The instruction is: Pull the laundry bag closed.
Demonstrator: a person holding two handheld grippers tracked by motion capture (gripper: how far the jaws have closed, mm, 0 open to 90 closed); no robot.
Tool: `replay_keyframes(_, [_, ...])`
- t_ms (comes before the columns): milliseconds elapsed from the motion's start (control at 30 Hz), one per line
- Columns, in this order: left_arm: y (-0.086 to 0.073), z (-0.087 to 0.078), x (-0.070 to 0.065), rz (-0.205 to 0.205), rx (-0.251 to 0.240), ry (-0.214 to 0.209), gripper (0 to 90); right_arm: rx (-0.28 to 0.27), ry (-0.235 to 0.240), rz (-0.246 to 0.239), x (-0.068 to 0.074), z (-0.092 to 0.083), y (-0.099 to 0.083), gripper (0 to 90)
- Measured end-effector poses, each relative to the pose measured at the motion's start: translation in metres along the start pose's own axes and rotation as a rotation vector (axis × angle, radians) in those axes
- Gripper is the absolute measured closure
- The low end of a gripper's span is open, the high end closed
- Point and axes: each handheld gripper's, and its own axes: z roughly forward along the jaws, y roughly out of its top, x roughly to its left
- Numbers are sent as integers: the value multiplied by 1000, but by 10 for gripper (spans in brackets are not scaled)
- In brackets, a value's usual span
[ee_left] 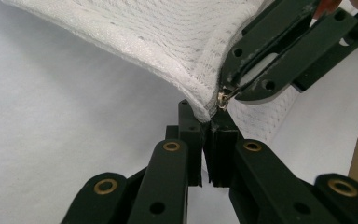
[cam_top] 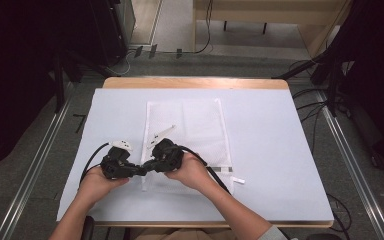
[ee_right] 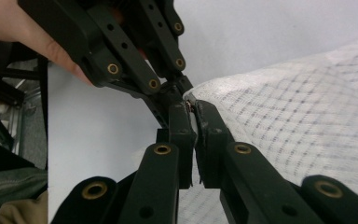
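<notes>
A white mesh bag (cam_top: 190, 130) lies flat on the table, its near left corner lifted. My left gripper (cam_top: 141, 170) comes in from the left and is shut on that corner; in the left gripper view the mesh hem (ee_left: 168, 37) runs down into its closed jaws (ee_left: 208, 119). My right gripper (cam_top: 149, 166) meets it from the right. Its jaws (ee_left: 226, 91) are shut on the small metal zipper pull (ee_left: 223, 99) just above the left gripper's tips. In the right gripper view its tips (ee_right: 192, 109) pinch at the bag's (ee_right: 298, 107) edge, with the left gripper (ee_right: 179, 88) right behind.
A pale blue cover (cam_top: 280, 150) spreads over the wooden table (cam_top: 195, 82). A white strip (cam_top: 237, 180) sticks out at the bag's near right corner. Black cables trail from both grippers toward the front edge. Floor rails and cables flank the table.
</notes>
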Motion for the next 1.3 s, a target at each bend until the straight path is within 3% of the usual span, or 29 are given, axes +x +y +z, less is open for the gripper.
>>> replay_keyframes(100, [0, -1, 2, -26, 1, -13, 881, -6, -12, 11, -1, 2, -1, 884])
replay_keyframes(433, [0, -2, 3, -50, 8, -12, 888, 0, -50, 6, -5, 5, -6, 886])
replay_keyframes(600, [0, -3, 4, -42, 6, -5, 888, 10, -55, 20, -11, 3, -11, 887])
replay_keyframes(1300, [0, -1, 2, -23, 5, 1, 886, 0, -68, -23, -15, -2, -20, 886])
